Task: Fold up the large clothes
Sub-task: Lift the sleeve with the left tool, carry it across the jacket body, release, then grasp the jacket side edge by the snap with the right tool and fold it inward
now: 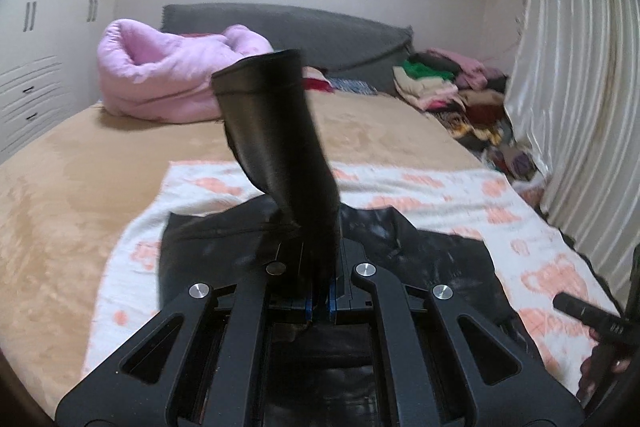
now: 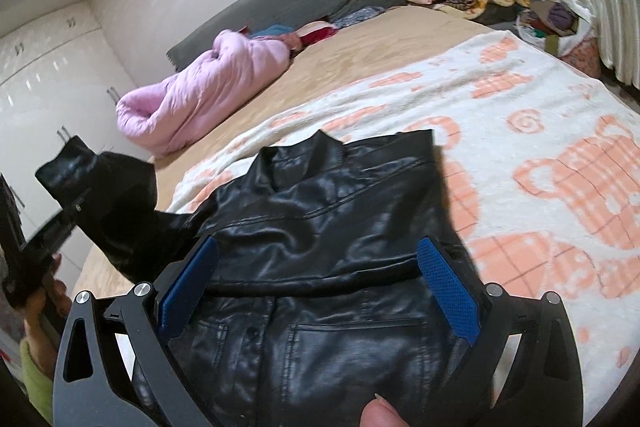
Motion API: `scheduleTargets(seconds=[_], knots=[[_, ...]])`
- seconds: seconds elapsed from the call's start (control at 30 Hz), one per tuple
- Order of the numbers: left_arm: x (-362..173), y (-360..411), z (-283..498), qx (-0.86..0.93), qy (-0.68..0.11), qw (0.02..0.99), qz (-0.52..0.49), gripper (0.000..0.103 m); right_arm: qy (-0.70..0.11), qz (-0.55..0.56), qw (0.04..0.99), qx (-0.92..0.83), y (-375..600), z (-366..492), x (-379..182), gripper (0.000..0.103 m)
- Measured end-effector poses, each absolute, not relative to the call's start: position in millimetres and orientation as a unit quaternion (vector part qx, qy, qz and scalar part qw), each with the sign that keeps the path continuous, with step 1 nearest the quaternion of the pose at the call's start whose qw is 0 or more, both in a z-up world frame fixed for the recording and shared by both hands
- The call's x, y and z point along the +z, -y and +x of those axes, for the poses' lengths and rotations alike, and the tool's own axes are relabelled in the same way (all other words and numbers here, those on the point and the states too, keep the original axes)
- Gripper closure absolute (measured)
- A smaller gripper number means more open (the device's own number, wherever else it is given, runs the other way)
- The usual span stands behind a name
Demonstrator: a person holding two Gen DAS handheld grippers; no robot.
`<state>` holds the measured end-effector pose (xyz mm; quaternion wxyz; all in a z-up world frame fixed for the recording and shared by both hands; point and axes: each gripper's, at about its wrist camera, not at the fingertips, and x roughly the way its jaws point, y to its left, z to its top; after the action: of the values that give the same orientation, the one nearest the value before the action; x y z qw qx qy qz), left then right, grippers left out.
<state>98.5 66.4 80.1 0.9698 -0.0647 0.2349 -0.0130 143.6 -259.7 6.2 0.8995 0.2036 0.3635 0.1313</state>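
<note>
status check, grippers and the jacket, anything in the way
Left gripper shut on lifted jacket sleeve. Right gripper open above black leather jacket, flat on patterned blanket. Nothing in the way.

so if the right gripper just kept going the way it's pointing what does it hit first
Most likely the black leather jacket lying directly ahead on the patterned blanket. The right gripper is open with nothing between its blue pads, though the gap to the jacket is hard to judge.

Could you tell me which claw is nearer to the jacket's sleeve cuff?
Left. The left claw is shut on the sleeve below its cuff; the right claw, open, hovers over the jacket body.
</note>
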Motion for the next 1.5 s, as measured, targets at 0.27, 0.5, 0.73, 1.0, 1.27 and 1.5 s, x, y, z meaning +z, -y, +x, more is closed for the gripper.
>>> scheduleTargets(seconds=[0.27, 0.5, 0.73, 1.0, 1.27, 1.5], knots=[[54, -20, 108, -0.051, -0.267, 0.962, -0.010, 0.103, -0.362, 0.224, 0.898, 0.108, 285, 143, -2, 0.004], [15, 12, 115, -0.084, -0.308, 0.947, 0.030, 0.103, -0.366, 0.232, 0.896, 0.092, 294, 143, -9, 0.004], [-35, 41, 114, -0.114, -0.360, 0.922, 0.085, 0.087, -0.377, 0.235, 0.891, 0.089, 294, 148, -17, 0.004], [-73, 50, 92, -0.130, -0.419, 0.889, 0.128, 0.019, -0.417, 0.243, 0.866, 0.133, 271, 160, -36, 0.004], [-51, 3, 62, -0.129, -0.416, 0.899, 0.052, 0.010, -0.465, 0.265, 0.824, 0.185, 223, 191, -66, 0.004], [-22, -75, 58, -0.045, -0.395, 0.917, -0.014, 0.009, -0.500, 0.261, 0.805, 0.184, 182, 220, -88, 0.007]])
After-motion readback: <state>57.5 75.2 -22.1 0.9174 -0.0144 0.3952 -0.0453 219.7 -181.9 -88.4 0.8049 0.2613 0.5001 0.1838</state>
